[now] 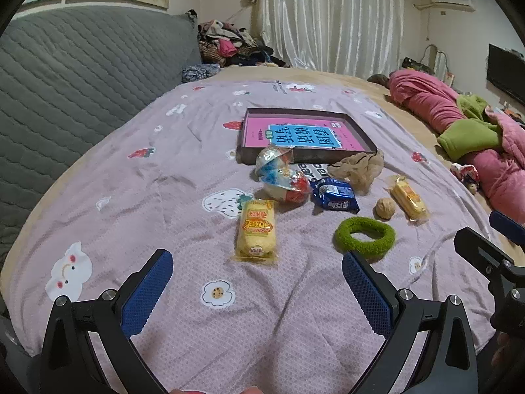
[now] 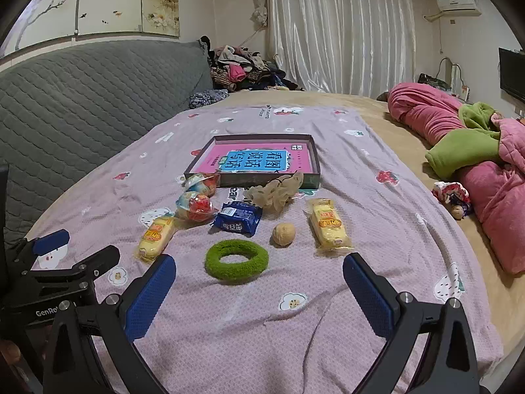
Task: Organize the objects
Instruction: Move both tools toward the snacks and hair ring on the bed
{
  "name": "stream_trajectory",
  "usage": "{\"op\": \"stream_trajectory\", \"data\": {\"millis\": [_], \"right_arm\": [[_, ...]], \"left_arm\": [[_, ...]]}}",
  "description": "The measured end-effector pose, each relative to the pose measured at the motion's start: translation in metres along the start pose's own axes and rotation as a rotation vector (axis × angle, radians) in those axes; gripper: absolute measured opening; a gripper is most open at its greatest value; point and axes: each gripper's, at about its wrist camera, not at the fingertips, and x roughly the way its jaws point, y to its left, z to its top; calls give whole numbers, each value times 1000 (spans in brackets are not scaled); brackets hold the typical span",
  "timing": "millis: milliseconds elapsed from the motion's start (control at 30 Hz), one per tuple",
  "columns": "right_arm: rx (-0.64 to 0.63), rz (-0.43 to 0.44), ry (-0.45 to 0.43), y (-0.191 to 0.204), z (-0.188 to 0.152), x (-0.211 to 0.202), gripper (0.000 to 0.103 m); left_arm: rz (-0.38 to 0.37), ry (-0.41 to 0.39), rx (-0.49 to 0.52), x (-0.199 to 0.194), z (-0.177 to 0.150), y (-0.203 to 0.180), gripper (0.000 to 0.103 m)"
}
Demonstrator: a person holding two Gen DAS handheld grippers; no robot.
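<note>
Spread across a wide bed (image 2: 410,151), a pale purple sheet (image 2: 262,321) printed with flowers and strawberries carries every loose thing. Nearest the cameras, the left tongs (image 1: 257,284) and the right tongs (image 2: 259,287) both hang above the sheet, tilted downward, their blue pads spread wide with nothing between them.

Just beyond the right tongs lies a green fuzzy ring (image 2: 237,260), flat on the sheet. A walnut (image 2: 283,234) sits just behind it to the right. Two yellow wrapped cakes flank these: the left cake (image 2: 155,237) lies in front of the left tongs, and the right cake (image 2: 329,228) lies just right of the walnut. Behind the ring is a blue snack packet (image 2: 239,218), and left of it two round red-and-blue wrapped treats (image 2: 196,206), one behind the other. A beige ruffled scrunchie (image 2: 275,193) rests against the front wall of a shallow dark tray (image 2: 315,161). Inside the tray lies a pink book (image 2: 254,161) with a blue title panel.

Farther off, a grey quilted cover (image 2: 82,105) rises on the left, pink and green bedding (image 2: 459,141) is bunched on the right, clothes (image 2: 239,69) are piled near white curtains (image 2: 338,29), and an air conditioner (image 2: 456,2) hangs high on the wall.
</note>
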Motion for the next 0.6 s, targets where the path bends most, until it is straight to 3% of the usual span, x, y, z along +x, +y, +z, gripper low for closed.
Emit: {"op": "stream_trajectory", "data": {"millis": [600], "right_arm": [[-17,-1,3,3,1,0,103]], "left_arm": [[17,-8,3,0,1,0,103]]}}
